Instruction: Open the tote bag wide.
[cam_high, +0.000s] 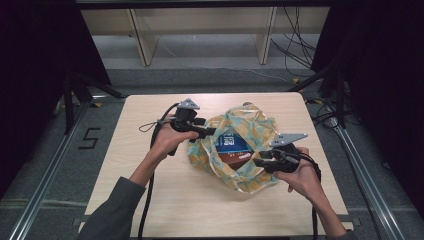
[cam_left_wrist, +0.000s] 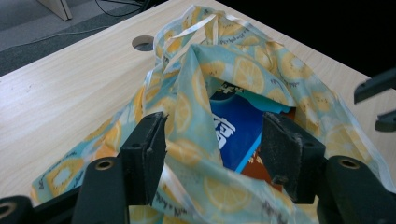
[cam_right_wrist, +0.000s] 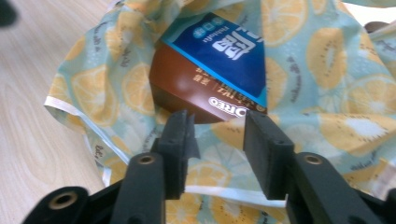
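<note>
Grippers (cam_high: 207, 132) (cam_high: 261, 160) apart — bag (cam_high: 252, 122) unpinched

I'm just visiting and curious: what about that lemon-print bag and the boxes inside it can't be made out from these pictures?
- Brown box, right gripper view: its lettering is partly covered by the blue box, and its lower edge by the jaws.
- Blue box, left gripper view: mostly hidden by folds of the bag.
- Bag's inside, high view: too small to tell whether anything more lies under the boxes.
- Bag's near hem, right gripper view: cut off by the bottom edge.
</note>
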